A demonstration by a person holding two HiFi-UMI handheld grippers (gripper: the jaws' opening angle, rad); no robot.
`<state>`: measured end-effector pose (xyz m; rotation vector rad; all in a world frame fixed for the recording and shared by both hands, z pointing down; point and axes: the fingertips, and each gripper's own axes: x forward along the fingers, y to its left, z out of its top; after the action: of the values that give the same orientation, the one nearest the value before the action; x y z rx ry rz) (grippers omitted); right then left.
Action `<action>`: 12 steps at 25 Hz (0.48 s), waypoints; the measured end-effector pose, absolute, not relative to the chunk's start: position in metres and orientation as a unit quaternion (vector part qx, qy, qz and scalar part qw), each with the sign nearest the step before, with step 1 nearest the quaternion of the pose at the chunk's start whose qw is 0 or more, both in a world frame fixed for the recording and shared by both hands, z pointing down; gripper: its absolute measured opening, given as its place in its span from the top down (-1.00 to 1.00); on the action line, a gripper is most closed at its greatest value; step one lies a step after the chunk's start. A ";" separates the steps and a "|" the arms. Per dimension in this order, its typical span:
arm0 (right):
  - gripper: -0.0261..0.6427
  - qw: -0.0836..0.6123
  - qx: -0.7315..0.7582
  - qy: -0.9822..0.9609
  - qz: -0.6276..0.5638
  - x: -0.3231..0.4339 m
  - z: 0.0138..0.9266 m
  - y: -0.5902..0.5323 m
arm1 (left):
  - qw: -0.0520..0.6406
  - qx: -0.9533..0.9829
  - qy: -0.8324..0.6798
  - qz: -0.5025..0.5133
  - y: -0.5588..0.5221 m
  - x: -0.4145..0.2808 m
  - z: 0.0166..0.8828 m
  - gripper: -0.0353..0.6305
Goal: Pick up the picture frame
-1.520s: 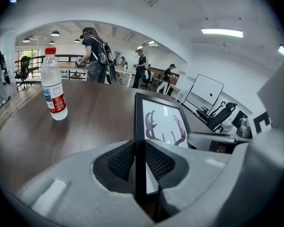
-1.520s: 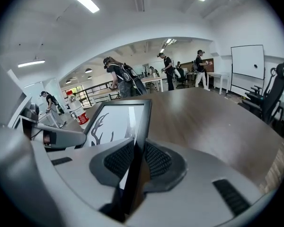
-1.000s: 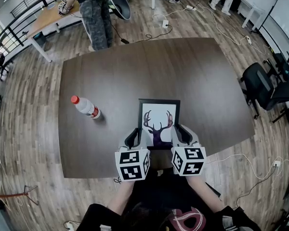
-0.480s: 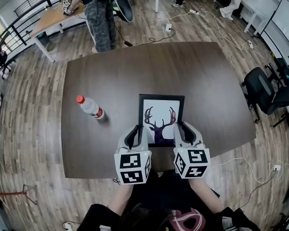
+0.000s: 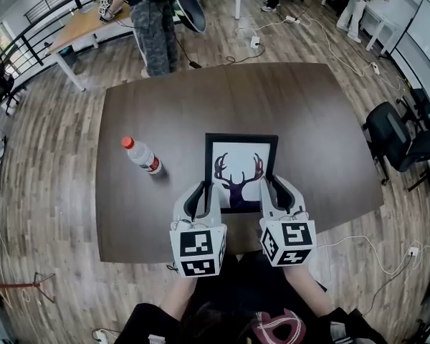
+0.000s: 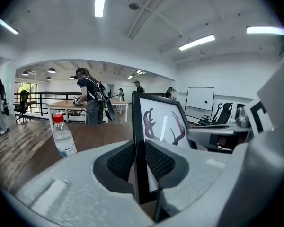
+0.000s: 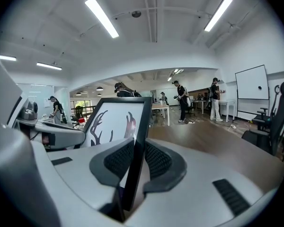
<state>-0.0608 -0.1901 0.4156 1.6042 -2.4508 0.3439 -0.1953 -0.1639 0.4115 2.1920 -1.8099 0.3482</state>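
One picture frame [image 5: 240, 167], left claw [image 5: 204, 197] and right claw [image 5: 272, 192] pinching its sides.

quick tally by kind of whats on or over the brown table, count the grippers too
picture frame: 1
water bottle: 1
grippers: 2 (left gripper, right gripper, each clamped on a side edge of the picture frame)
total: 4

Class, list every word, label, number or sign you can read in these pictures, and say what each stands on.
No text can be read in any view.
Label on the water bottle: too small to read.
Print in the picture frame: an antlered deer, no words.
Faces of the marker cubes: black-and-white square patterns, not letters.
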 end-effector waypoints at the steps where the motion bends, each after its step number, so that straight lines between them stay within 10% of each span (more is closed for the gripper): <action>1: 0.69 0.094 0.542 -0.828 0.114 -0.061 0.414 -0.189 | 0.135 0.758 -0.627 0.120 -0.163 -0.195 0.410 0.66; 12: 0.69 0.076 0.542 -0.832 0.086 -0.061 0.397 -0.184 | 0.111 0.758 -0.633 0.114 -0.158 -0.195 0.395 0.66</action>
<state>-0.0612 -0.1840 0.3966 1.6246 -2.4949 0.2590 -0.1950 -0.1579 0.3950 2.2256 -1.8579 0.3339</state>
